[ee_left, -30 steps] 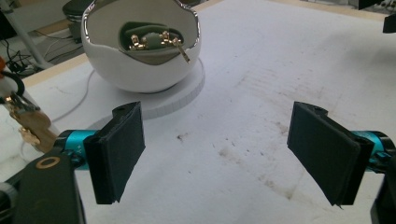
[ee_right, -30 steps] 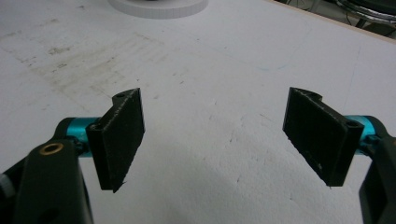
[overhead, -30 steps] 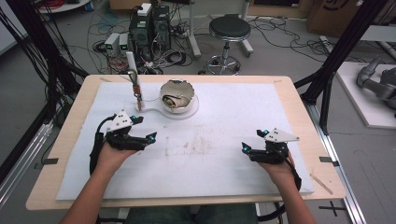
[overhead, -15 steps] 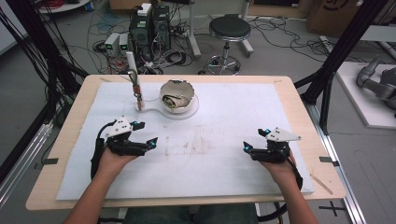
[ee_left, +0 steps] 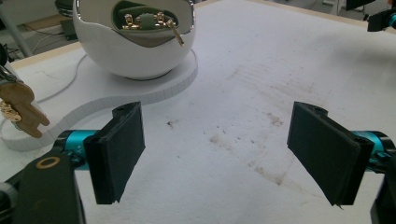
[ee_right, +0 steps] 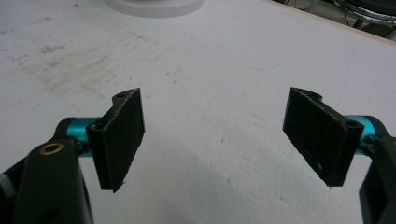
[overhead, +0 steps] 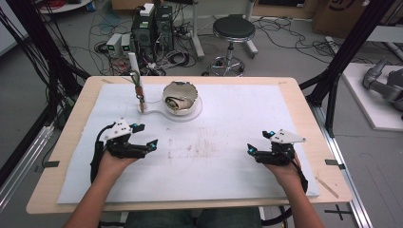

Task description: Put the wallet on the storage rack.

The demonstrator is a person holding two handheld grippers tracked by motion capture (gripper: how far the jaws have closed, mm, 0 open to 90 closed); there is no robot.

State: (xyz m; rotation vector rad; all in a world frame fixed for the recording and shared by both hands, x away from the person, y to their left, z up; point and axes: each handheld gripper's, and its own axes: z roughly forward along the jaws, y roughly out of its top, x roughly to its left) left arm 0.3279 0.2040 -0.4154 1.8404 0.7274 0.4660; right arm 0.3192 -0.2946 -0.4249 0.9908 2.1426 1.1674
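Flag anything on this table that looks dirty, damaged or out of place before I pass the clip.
The white mat carries a brownish smear at its middle, between the two grippers, also seen in the left gripper view. The white bowl sits upright on its white base. Both grippers are open and empty. Nothing else stands out.

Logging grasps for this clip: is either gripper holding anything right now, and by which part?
Nothing is held. The left gripper and right gripper both have their jaws wide apart over the bare white mat.

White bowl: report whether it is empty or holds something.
Holds something. The white bowl contains a green item with gold pieces, seen through its opening in the left gripper view.
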